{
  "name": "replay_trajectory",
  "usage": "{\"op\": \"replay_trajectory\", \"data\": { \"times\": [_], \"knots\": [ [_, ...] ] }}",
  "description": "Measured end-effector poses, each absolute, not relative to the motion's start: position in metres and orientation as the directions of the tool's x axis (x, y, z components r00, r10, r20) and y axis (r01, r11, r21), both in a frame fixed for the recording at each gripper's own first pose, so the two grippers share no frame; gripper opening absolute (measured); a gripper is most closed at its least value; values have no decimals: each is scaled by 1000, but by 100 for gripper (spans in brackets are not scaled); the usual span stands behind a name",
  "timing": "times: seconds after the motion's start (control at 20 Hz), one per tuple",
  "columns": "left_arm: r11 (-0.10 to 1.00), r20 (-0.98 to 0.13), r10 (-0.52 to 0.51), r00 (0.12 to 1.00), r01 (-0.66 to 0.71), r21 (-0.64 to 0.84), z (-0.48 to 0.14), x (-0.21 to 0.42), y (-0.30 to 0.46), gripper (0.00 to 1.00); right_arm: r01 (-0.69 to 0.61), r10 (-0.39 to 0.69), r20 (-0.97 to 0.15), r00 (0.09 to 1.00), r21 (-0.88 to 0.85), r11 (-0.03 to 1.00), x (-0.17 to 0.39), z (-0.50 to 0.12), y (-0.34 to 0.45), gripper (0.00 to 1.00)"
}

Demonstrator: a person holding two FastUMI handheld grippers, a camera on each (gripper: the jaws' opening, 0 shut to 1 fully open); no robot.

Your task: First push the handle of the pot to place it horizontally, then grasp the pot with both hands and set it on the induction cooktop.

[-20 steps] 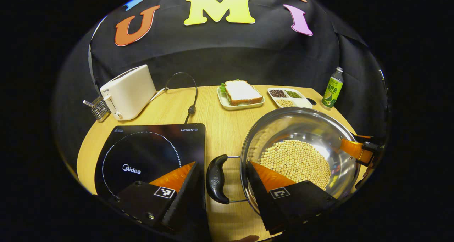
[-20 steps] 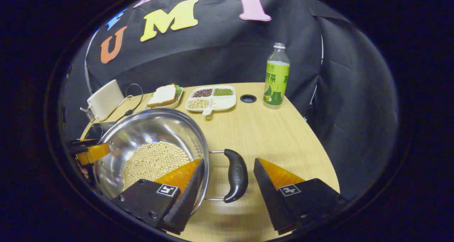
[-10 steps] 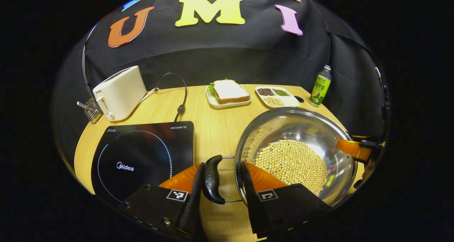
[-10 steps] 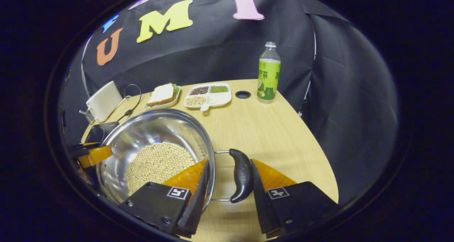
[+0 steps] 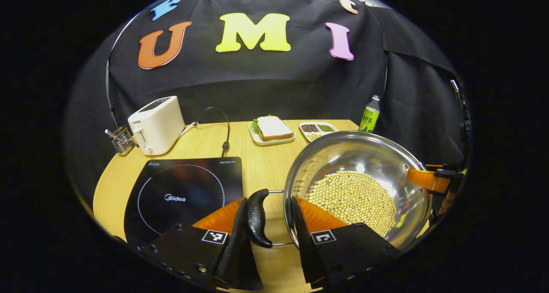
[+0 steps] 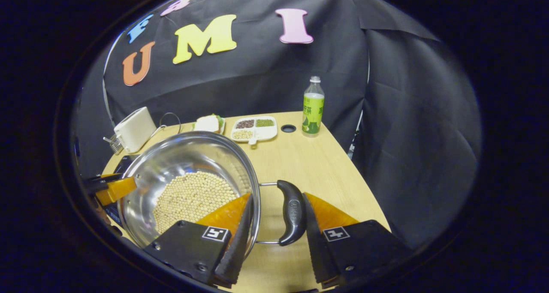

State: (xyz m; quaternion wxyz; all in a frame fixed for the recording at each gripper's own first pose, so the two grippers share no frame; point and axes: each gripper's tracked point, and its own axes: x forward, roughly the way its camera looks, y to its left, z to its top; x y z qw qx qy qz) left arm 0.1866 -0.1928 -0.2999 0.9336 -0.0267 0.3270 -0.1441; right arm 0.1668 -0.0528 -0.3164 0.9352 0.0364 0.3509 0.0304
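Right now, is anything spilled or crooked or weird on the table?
Nothing stands out. The beans sit inside the pot, none scattered on the table. The bottle and toaster stand upright.

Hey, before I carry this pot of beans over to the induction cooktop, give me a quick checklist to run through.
1. Left claw clamps the near handle and pot wall: ok.
2. Right claw clamps the opposite handle: ok.
3. Induction cooktop glass bare: ok.
4. Beans lie level in the pot: ok.
5. Pot lifted off the table: cannot tell.
6. Cord behind the cooktop, off the path: ok.
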Motion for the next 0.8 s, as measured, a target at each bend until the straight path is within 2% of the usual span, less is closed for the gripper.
{"op": "replay_trajectory", "data": {
  "times": [0.45, 0.8],
  "knots": [
    [983, -567, -186, 802, 147, -115, -280, 171, -82, 56, -134, 163, -632, 758, 94, 987, 157, -291, 46, 65],
    [993, -531, -107, 841, 59, -107, -266, 180, 6, 56, -222, 230, -596, 769, 87, 971, 170, -268, 132, 65]
  ]
}}
